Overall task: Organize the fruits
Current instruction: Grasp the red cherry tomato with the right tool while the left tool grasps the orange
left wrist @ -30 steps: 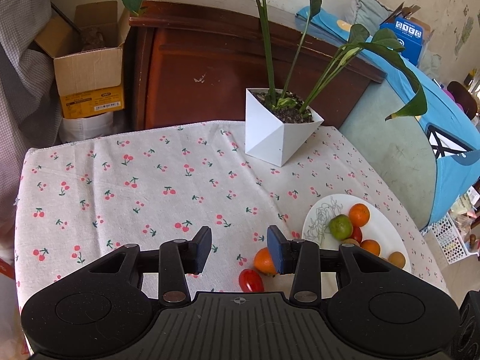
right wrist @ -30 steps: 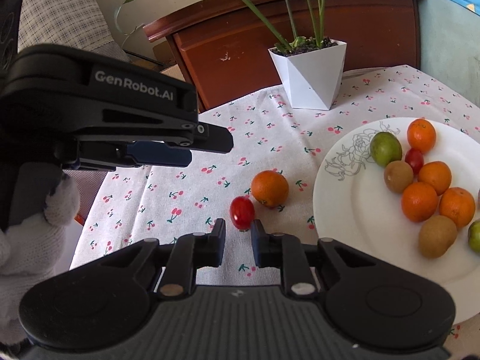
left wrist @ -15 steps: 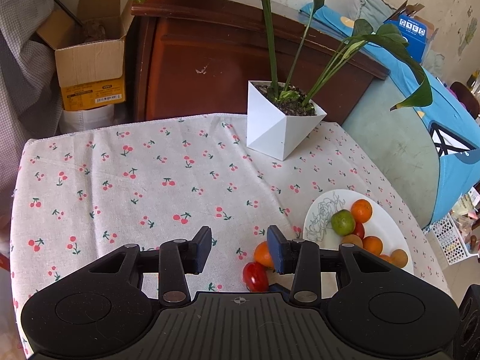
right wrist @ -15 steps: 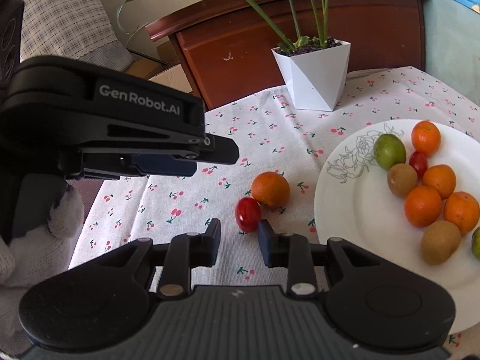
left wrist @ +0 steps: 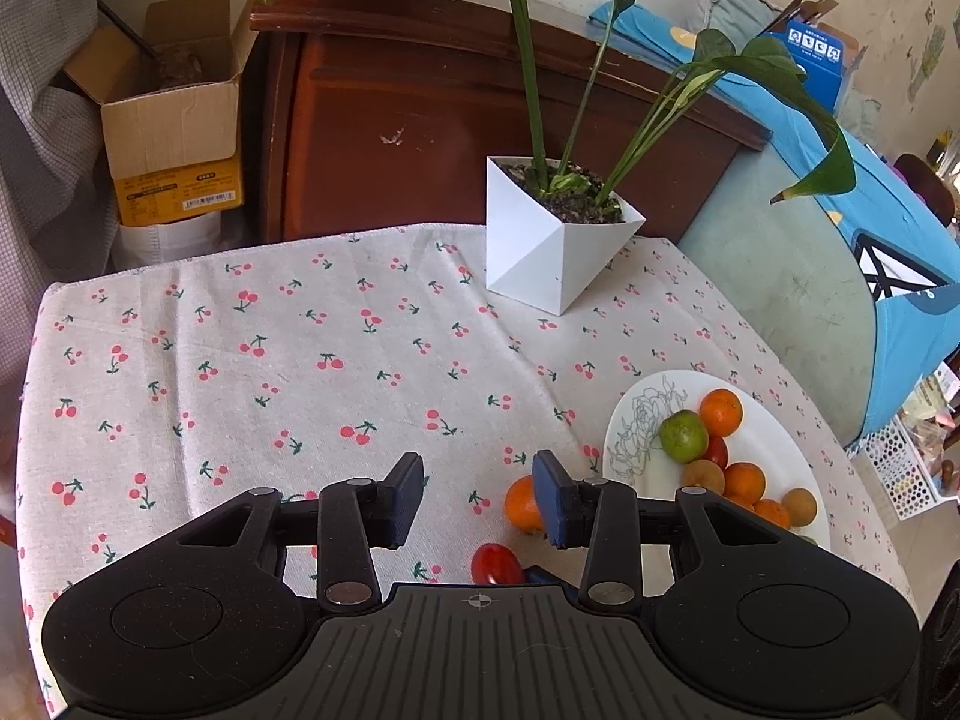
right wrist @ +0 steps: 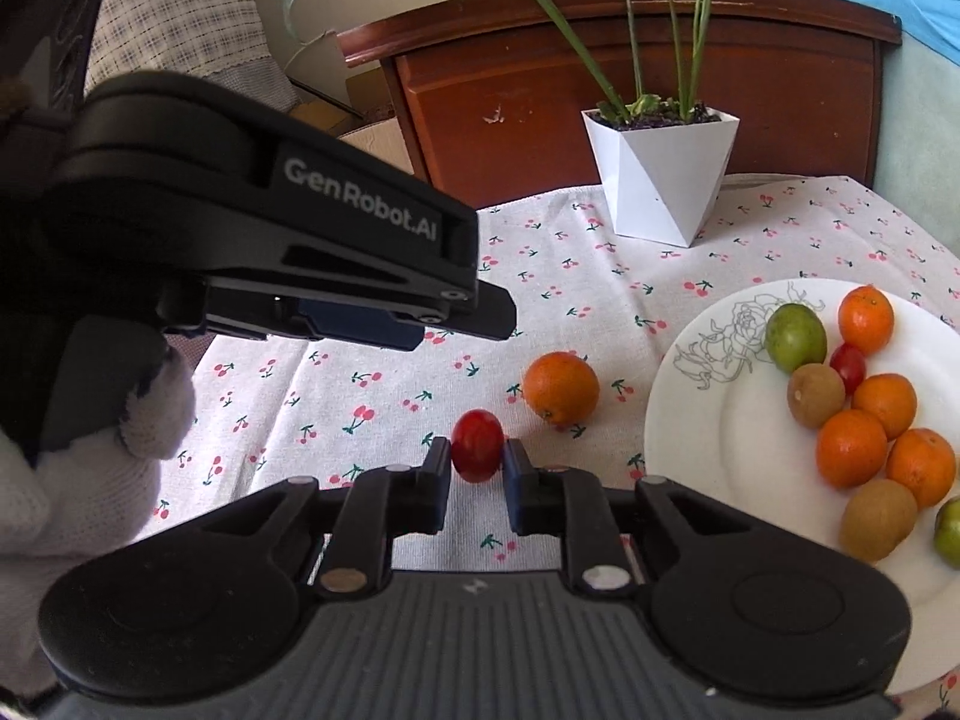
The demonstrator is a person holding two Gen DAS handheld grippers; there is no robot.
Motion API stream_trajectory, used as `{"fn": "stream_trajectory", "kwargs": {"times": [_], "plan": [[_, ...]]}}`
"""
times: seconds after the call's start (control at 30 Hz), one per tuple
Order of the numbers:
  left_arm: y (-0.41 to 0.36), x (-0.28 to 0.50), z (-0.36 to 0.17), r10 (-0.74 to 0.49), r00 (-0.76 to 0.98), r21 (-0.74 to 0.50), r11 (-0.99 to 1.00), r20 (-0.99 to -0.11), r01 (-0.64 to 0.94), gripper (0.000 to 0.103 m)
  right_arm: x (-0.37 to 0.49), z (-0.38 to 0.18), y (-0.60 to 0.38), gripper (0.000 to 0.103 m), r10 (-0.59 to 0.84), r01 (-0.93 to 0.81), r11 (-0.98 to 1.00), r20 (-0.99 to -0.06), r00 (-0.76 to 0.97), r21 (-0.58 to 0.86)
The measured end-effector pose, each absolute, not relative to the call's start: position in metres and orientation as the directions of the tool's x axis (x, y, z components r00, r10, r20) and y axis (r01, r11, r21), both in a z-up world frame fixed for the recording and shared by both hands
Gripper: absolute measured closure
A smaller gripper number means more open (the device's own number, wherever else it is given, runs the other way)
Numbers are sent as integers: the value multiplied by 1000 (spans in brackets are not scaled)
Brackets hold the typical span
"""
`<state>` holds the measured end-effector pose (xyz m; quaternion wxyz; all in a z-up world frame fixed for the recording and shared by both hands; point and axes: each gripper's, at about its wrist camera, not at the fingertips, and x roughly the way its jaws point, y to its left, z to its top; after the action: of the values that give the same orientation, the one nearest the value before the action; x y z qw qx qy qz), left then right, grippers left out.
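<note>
1. The right gripper (right wrist: pixel 477 468) has its two fingers set on either side of a small, glossy red cherry tomato (right wrist: pixel 477 445), with the pads right against its flanks; whether they actually press it I cannot tell.
2. That tomato rests on the cherry-print tablecloth (right wrist: pixel 600 276) near the table's front edge, just beside a round orange tangerine (right wrist: pixel 560 388), which lies apart from the plate.
3. The left gripper (left wrist: pixel 477 495) hangs above the cloth with its jaws spread wide and nothing between them; a white-gloved hand (right wrist: pixel 90 468) carries it.
4. A white oval plate with a line-drawn rose (right wrist: pixel 708 420) sits toward the table's right edge, holding tangerines, brown kiwis, green limes and one more red tomato.
5. A white faceted pot with a leafy green plant (left wrist: pixel 552 252) stands at the table's far edge, in front of a dark wooden cabinet (left wrist: pixel 420 120).
</note>
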<state>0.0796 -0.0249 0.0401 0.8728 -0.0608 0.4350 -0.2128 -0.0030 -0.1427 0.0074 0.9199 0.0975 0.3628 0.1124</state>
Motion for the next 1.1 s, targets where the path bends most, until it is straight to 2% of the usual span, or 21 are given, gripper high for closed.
{"fn": "stream_trajectory", "kwargs": {"times": [0.47, 0.93, 1.0, 1.1], "plan": [[-49, 69, 19, -437, 491, -267, 886, -754, 379, 65, -55, 20, -174, 85, 246, -77, 959, -663, 707, 274], [-80, 64, 7, -381, 538, -155, 896, -752, 417, 67, -71, 30, -201, 85, 218, -25, 954, -637, 740, 298], [-82, 64, 6, -379, 545, -149, 896, -748, 419, 74, -72, 32, -204, 85, 214, -19, 953, -629, 747, 302], [-83, 62, 7, -382, 552, -148, 895, -741, 421, 75, -71, 34, -209, 85, 209, -8, 950, -618, 758, 312]]}}
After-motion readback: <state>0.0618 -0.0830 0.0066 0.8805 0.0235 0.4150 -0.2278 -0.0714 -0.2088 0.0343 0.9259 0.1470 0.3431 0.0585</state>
